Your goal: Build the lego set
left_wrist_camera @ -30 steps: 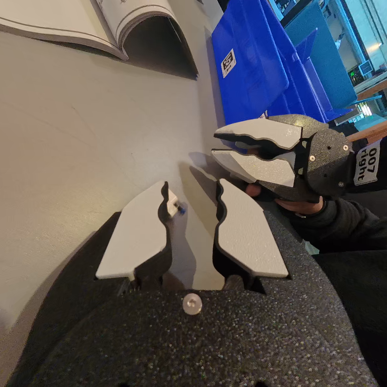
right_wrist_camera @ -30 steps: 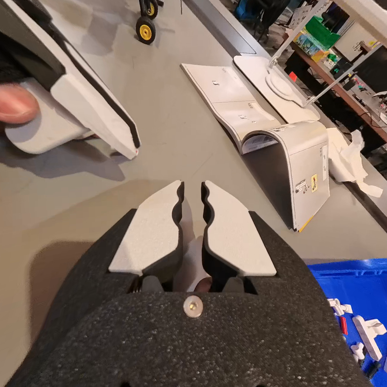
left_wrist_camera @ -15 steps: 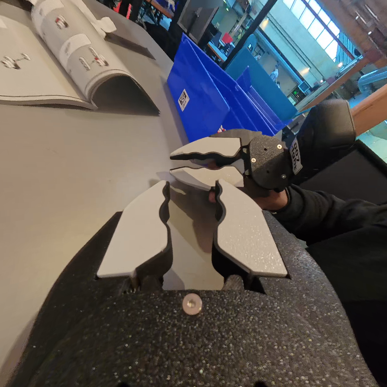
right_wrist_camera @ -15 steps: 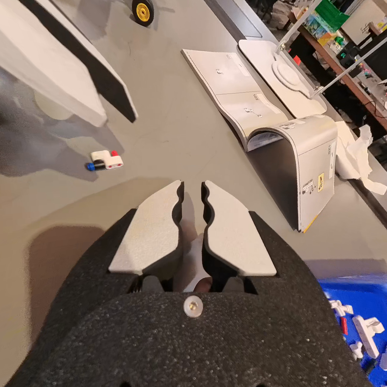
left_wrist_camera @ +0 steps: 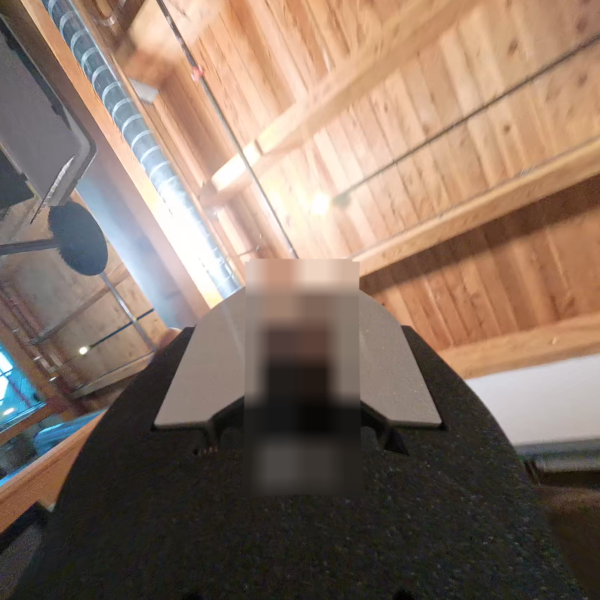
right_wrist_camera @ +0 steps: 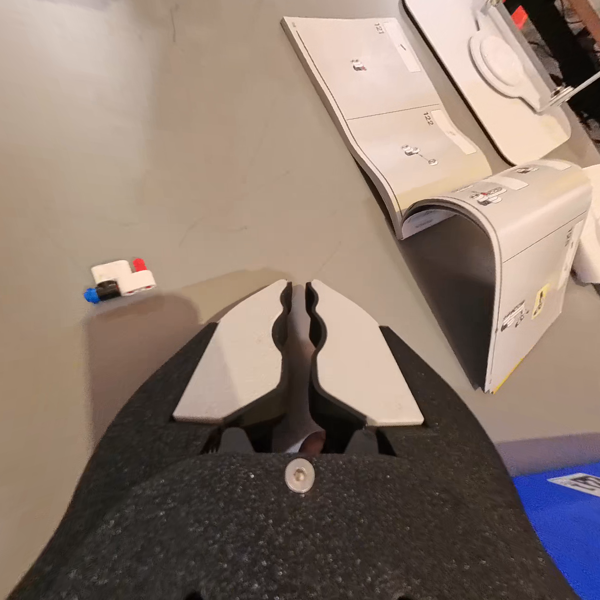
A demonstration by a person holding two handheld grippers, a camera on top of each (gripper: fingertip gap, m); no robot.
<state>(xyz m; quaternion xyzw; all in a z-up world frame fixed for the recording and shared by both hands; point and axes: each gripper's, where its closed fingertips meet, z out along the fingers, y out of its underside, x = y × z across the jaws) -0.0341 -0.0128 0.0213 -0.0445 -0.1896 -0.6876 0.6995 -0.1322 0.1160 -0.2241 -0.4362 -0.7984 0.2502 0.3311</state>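
Your right gripper (right_wrist_camera: 297, 284) hangs low over the grey table (right_wrist_camera: 162, 130). Its jaws are drawn almost together, with only a thin slit between the black pads, and nothing is in them.

The nearest thing is a small white toy-brick piece with 1 red peg, 1 blue peg and a black part (right_wrist_camera: 121, 279). It lies flat on the table to the left of the fingertips, near them but clear of them.

An open white instruction booklet with a curled page (right_wrist_camera: 406, 130) lies ahead to the right, and a flat white stand base (right_wrist_camera: 487, 81) lies beyond it. A blue plastic bin (right_wrist_camera: 568, 519) sits at the lower right.

Your left gripper (left_wrist_camera: 302, 292) is tipped upward at a plank ceiling (left_wrist_camera: 422, 113) and a ribbed metal duct (left_wrist_camera: 130, 130). A patch covers its fingertips, so I cannot tell how its jaws stand.
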